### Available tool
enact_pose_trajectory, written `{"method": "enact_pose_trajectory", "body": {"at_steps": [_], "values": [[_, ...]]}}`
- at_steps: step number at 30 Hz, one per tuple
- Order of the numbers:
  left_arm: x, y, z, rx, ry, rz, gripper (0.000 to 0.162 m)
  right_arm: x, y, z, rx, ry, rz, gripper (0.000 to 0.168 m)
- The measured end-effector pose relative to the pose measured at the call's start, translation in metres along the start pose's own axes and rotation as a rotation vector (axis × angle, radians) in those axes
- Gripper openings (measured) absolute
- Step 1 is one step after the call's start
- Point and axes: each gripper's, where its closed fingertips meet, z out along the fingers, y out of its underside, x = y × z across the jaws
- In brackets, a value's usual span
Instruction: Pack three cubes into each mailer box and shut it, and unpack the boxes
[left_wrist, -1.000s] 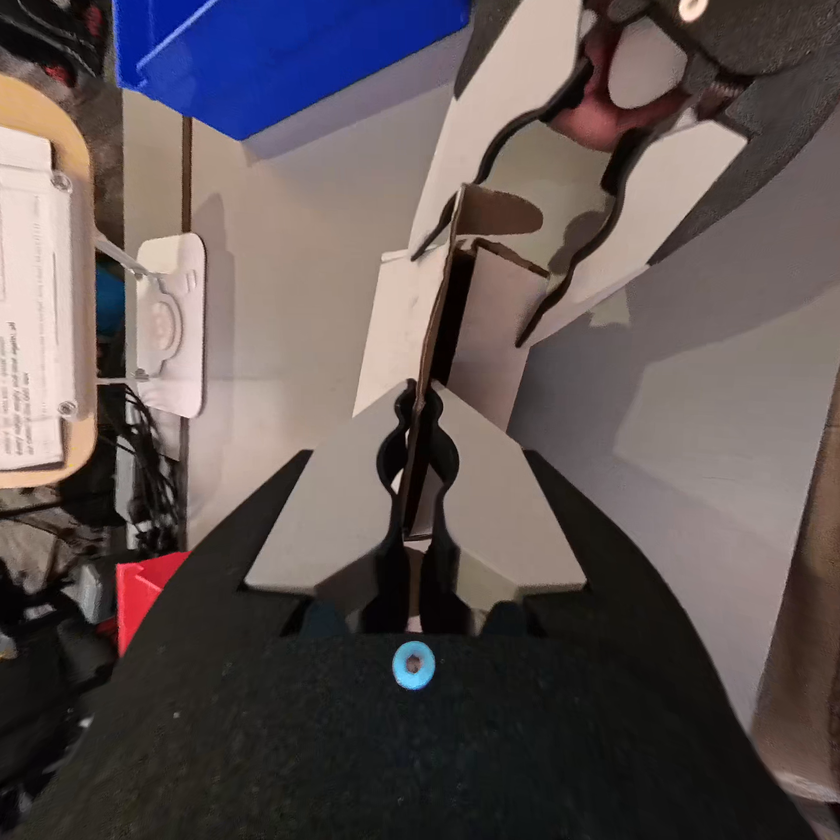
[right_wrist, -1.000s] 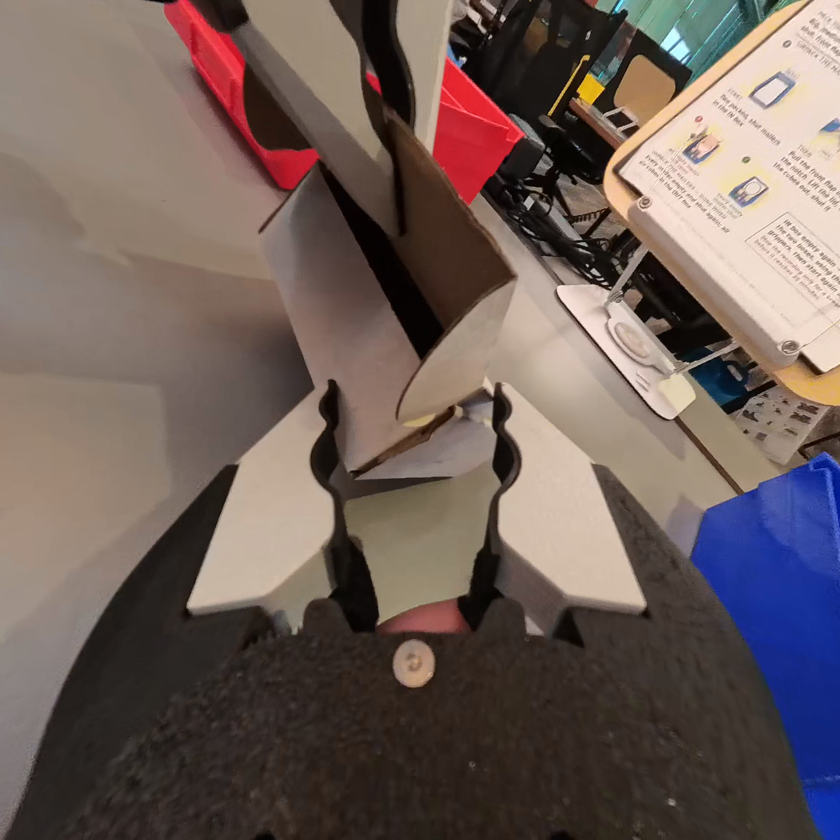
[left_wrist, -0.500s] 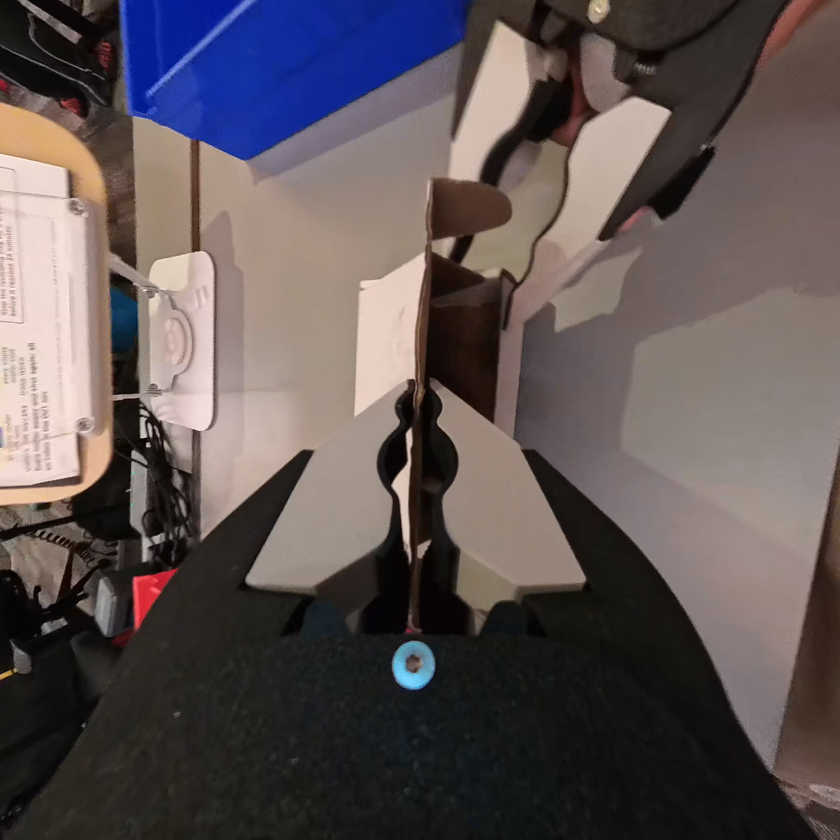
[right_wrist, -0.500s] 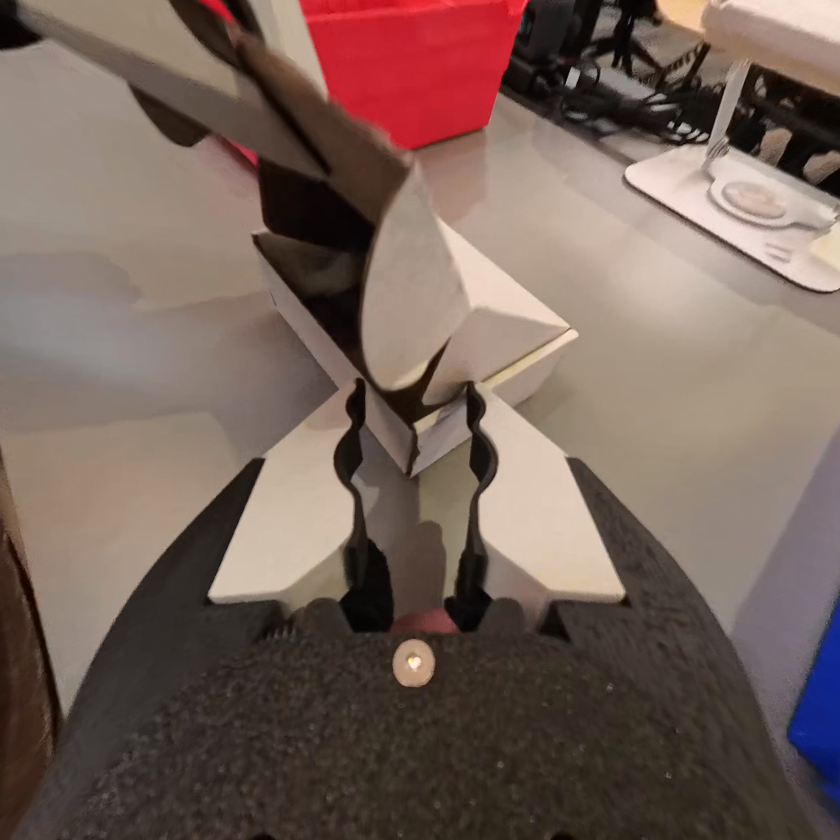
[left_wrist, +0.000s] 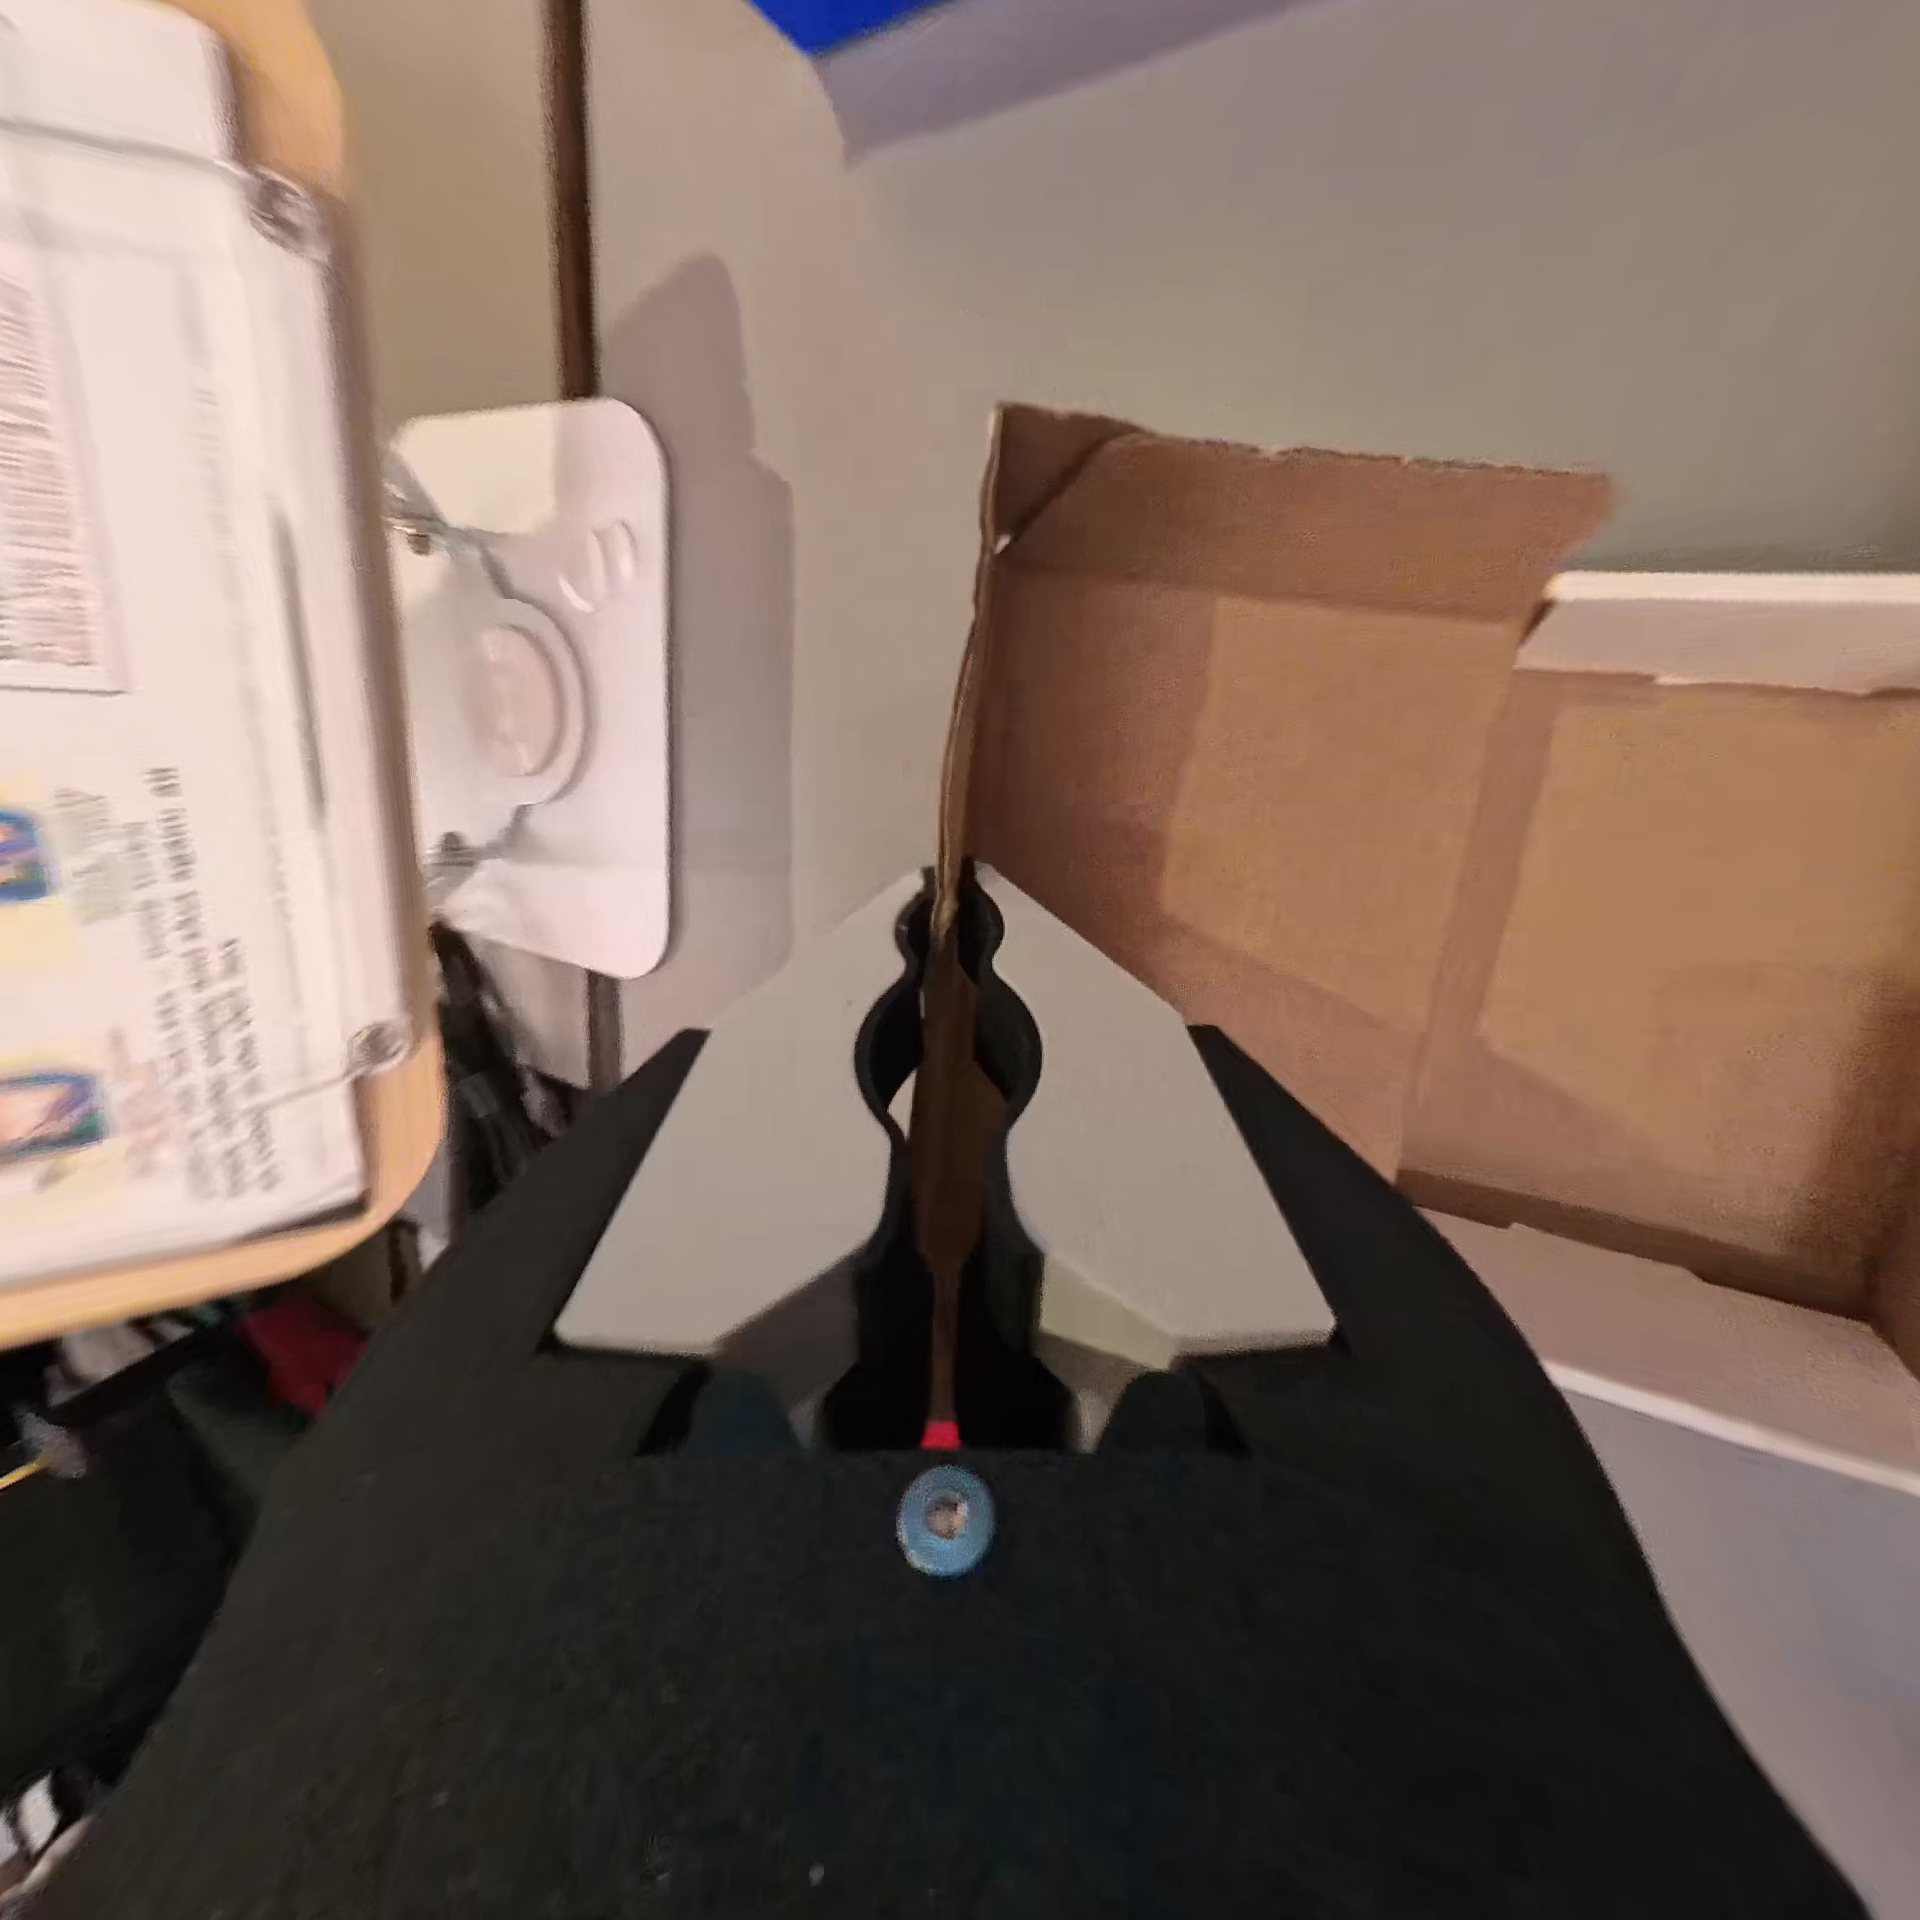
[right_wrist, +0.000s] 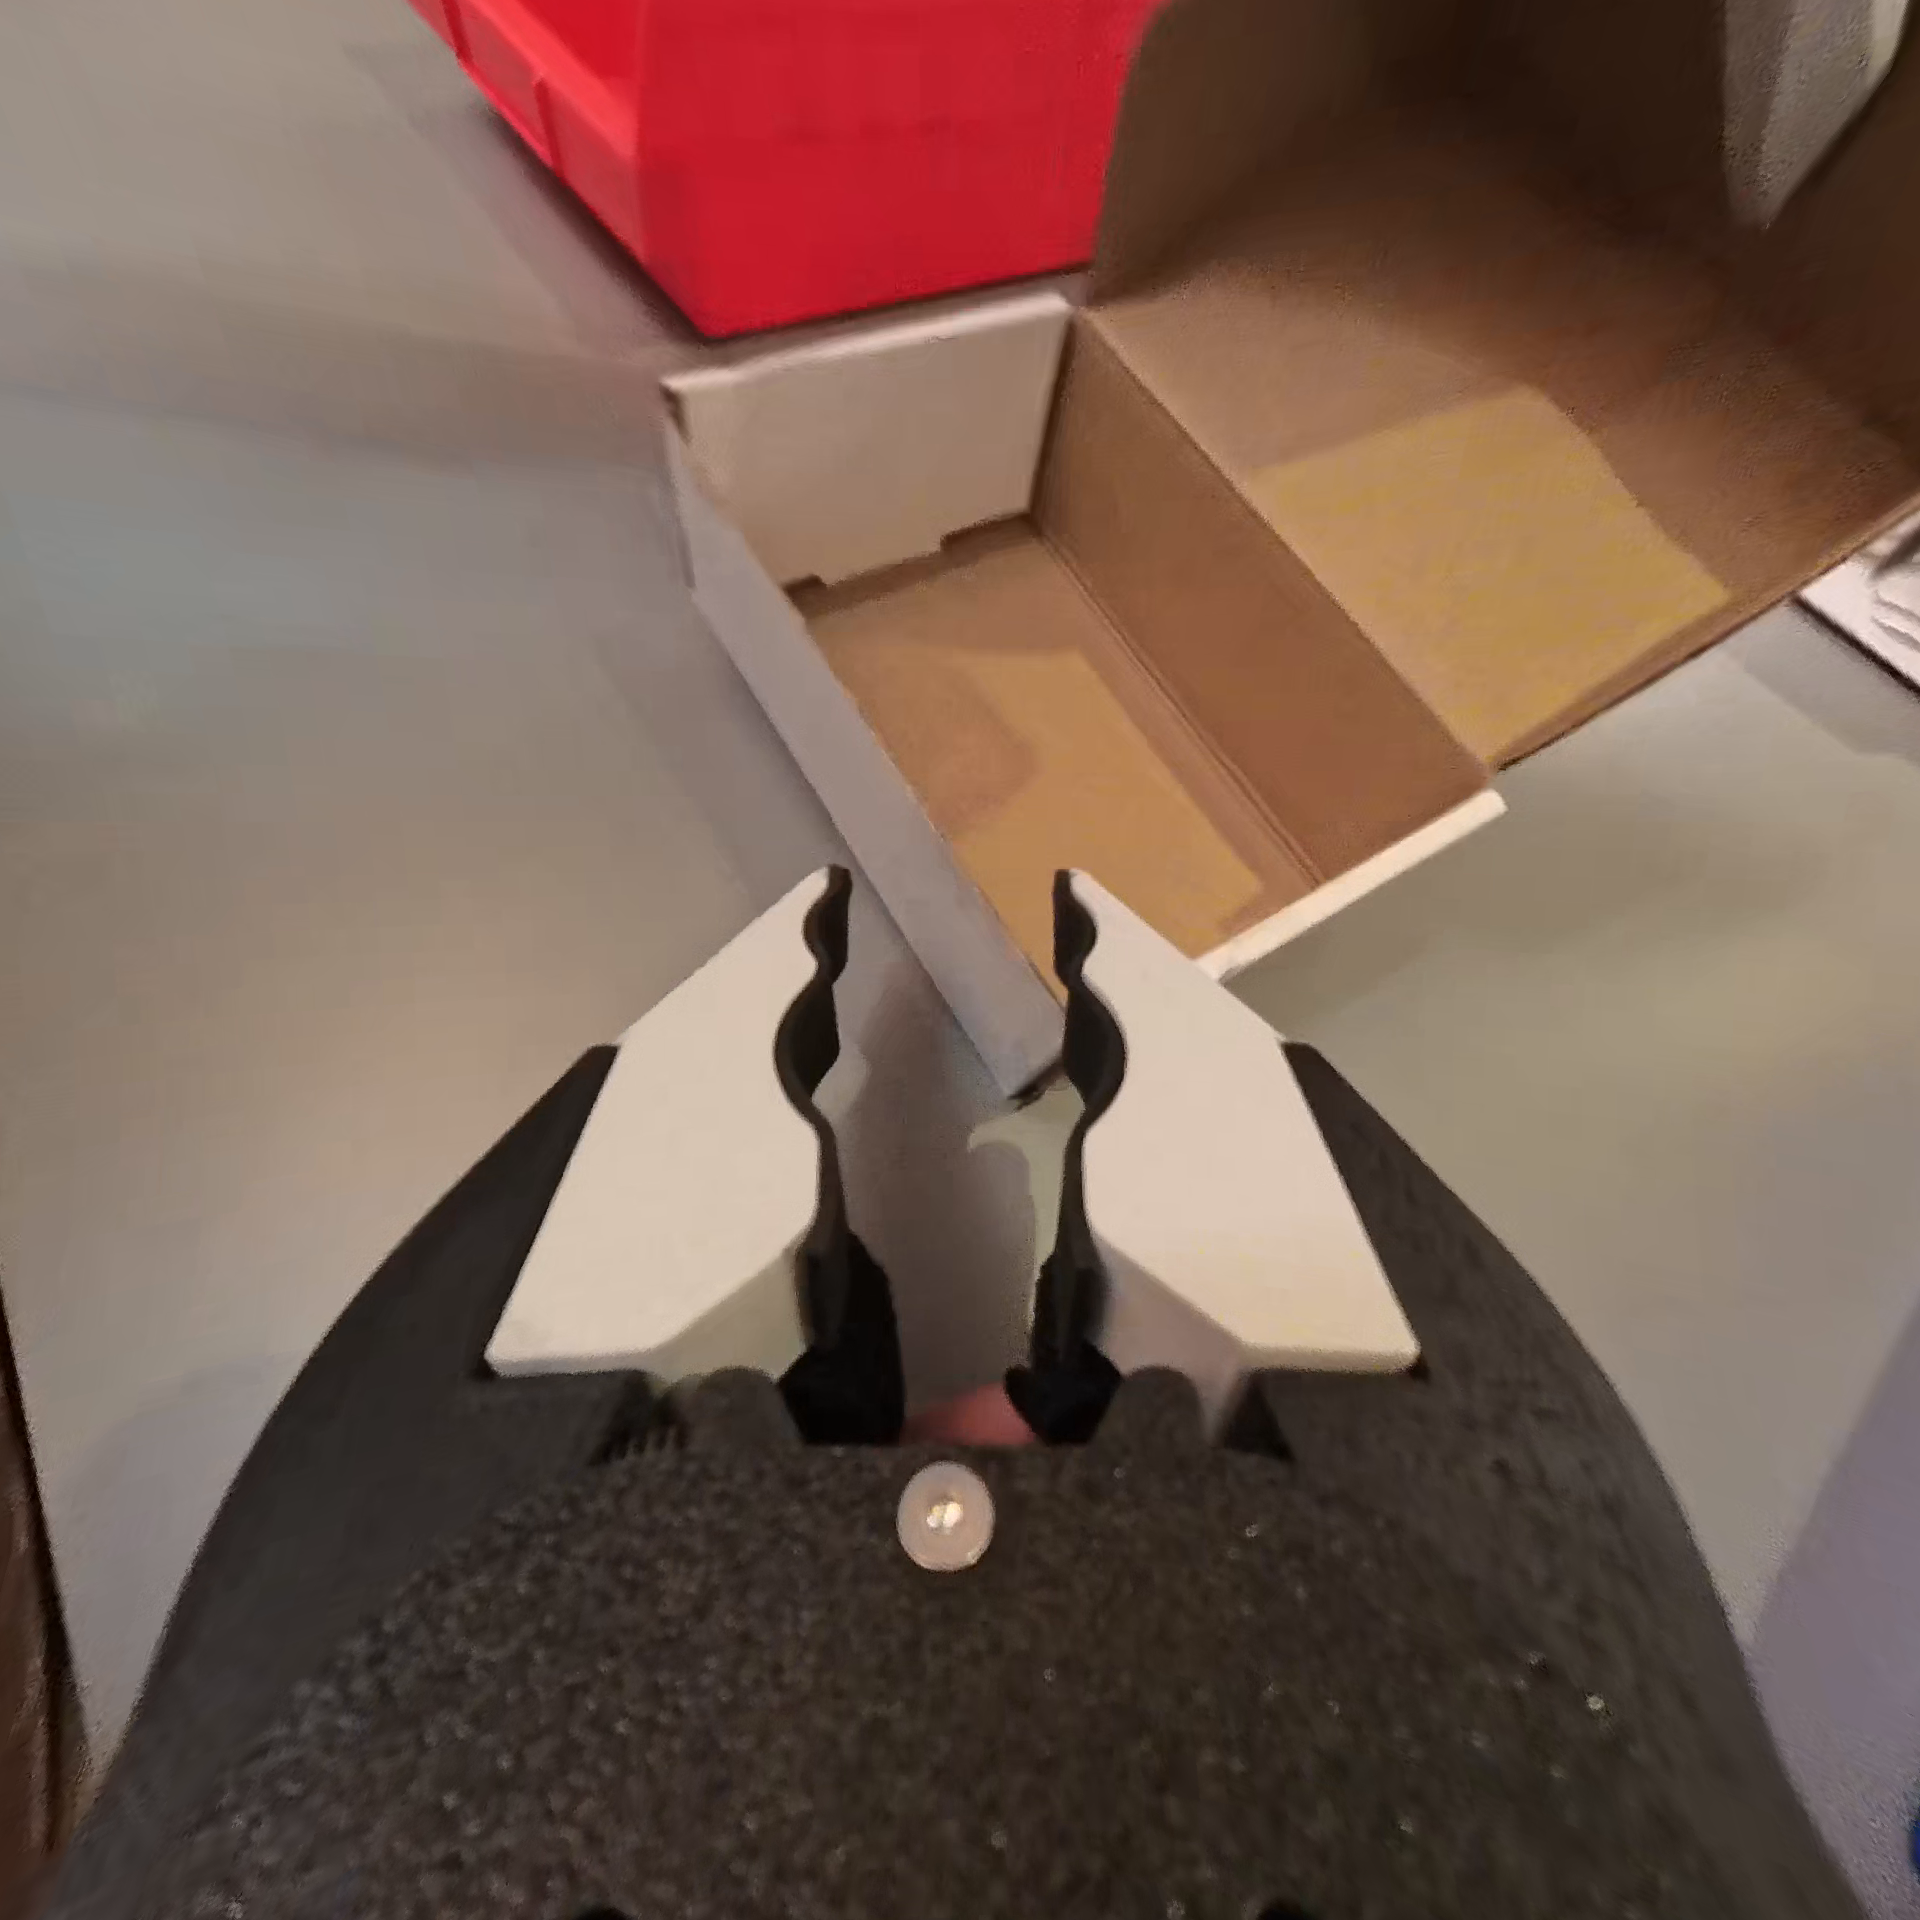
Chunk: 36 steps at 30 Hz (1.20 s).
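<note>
On table, mailer box (right_wrist: 1039, 727) now opened, right gripper (right_wrist: 951, 914) withdrawn

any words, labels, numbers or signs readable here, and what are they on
Printed sheet on the wooden board: lines of print beside small coloured pictures, all motion-blurred, nothing legible to quote.
White stand base: only raised shapes, no words.
Mailer box: plain white outside, plain brown inside, no writing visible.
Red bin: no label in view.

Left claw (left_wrist: 951, 883) clamped; right claw (right_wrist: 951, 904) apparently agape.
</note>
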Motion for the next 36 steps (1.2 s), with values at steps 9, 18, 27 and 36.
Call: {"method": "enact_pose_trajectory", "body": {"at_steps": [9,18,27,36], "values": [[-0.005,0.007,0.083,-0.107,0.158,0.042,0.004,0.005,-0.018,0.021,0.053,-0.020,0.124,0.038],[-0.023,-0.013,0.034,0.024,0.053,0.262,0.000,0.067,-0.027,-0.007,0.200,-0.007,0.188,0.109],[-0.013,-0.036,0.003,0.101,-0.014,0.341,0.000,0.065,-0.003,0.020,0.036,-0.174,0.126,0.144],[-0.015,-0.030,-0.014,0.129,-0.019,0.184,0.008,0.056,0.008,0.044,-0.158,-0.127,0.021,0.129]]}}
